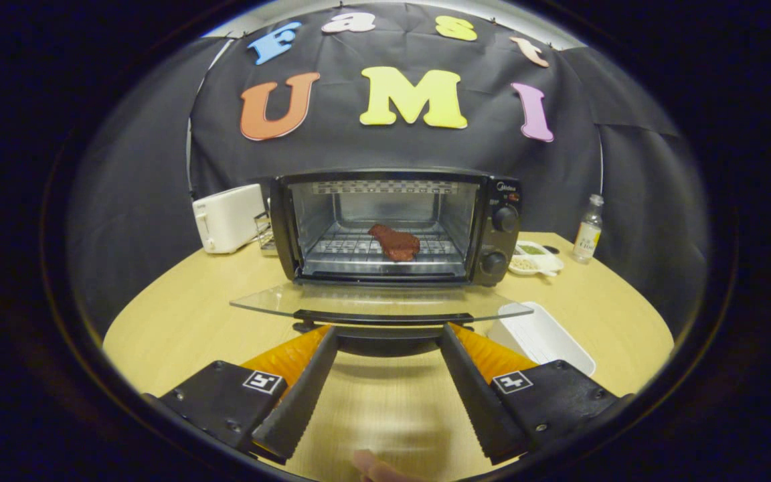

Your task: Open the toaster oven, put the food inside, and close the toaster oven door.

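Note:
A black toaster oven [492,201] stands on the wooden table [178,321] beyond my fingers. Its glass door [379,304] lies folded down flat toward me, with the dark handle bar [383,317] along its front edge. A reddish-brown piece of food [395,242] rests on the wire rack [359,251] inside the oven. My gripper [385,333] is open, its fingertips [325,338] just under the door's front edge and handle, nothing between them.
A white toaster [225,217] stands left of the oven. A white rectangular tray [543,338] lies right of the fingers. A small divided dish [533,258] and a clear bottle [588,231] sit to the oven's right. A fingertip [372,465] shows near the gripper's base.

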### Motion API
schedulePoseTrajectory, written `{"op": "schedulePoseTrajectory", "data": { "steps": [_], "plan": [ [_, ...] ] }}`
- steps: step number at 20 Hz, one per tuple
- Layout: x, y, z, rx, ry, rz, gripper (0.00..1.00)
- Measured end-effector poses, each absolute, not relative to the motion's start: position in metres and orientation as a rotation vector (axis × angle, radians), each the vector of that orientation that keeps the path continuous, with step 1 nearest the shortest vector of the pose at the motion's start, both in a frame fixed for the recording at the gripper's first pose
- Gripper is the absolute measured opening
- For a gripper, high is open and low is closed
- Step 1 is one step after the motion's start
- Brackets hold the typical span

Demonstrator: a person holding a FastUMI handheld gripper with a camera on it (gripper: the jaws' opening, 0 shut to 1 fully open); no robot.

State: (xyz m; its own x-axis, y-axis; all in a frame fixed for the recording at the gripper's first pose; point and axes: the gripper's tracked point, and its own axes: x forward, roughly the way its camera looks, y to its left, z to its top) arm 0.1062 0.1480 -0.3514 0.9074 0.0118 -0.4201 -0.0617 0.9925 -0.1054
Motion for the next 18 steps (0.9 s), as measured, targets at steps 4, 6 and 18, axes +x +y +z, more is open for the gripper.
{"op": "schedulePoseTrajectory", "data": {
  "steps": [4, 6, 18],
  "plan": [
    [0.118, 0.152, -0.323, -0.116, 0.379, 0.037, 0.99],
    [0.127, 0.155, -0.311, -0.106, 0.362, 0.036, 0.99],
    [0.196, 0.174, -0.239, -0.142, 0.238, 0.046, 1.00]
  ]
}}
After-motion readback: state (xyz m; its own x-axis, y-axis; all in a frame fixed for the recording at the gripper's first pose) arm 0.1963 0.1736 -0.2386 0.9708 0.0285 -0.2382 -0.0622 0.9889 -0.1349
